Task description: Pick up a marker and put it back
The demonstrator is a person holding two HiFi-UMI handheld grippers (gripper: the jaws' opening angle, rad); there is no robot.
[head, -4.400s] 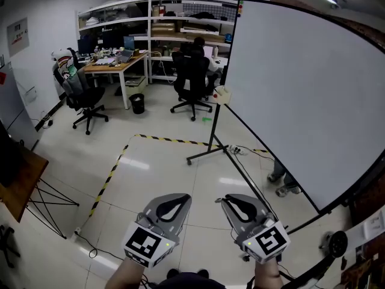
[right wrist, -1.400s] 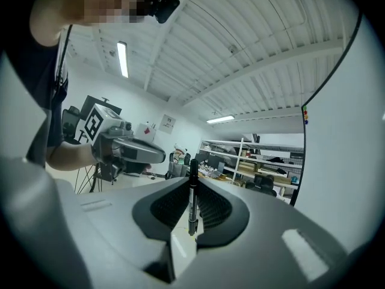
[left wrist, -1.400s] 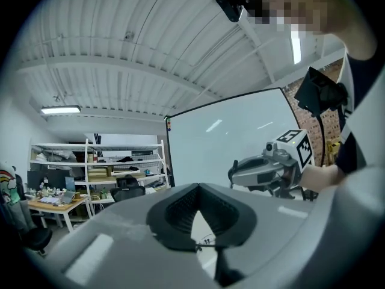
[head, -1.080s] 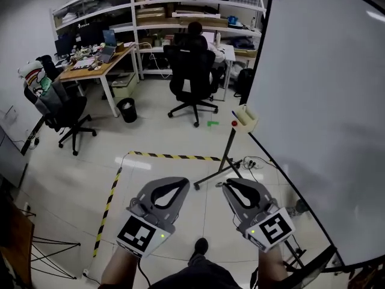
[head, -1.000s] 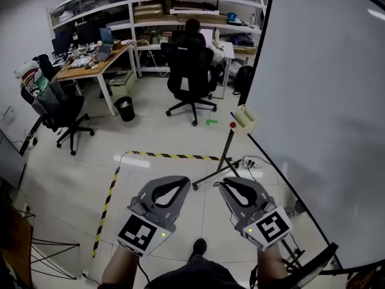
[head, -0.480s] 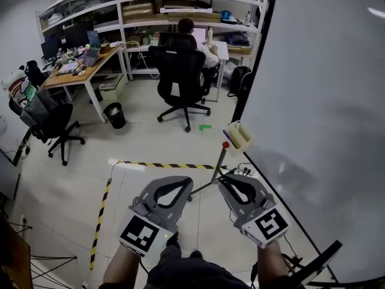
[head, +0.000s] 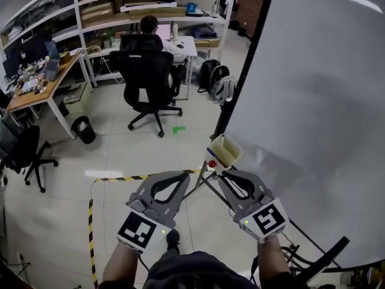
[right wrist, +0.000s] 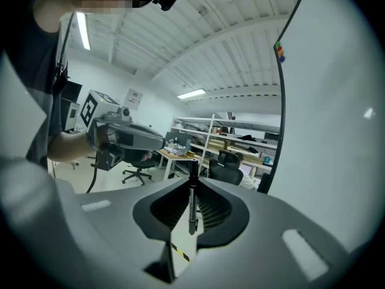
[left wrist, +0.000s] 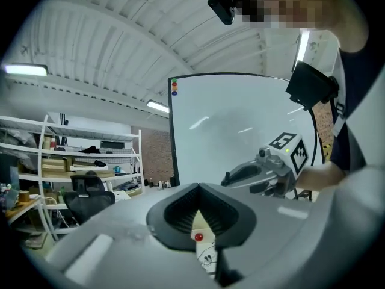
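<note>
Right gripper pinches the marker upright between its jaws, near the cream holder at the whiteboard's lower corner. Left gripper alongside, jaws pressed together, nothing between them.

Floor: pale glossy tiles with patches of glare. Yellow-black tape line runs across it and turns a corner; small green mark further out. Large whiteboard on a black stand fills the right side. White shelving along the far wall, stacked with boxes. Cluttered wooden desk at left, black bin near it. Person seated in a black office chair; second chair at far left. Ceiling white, ribbed, with strip lights.
</note>
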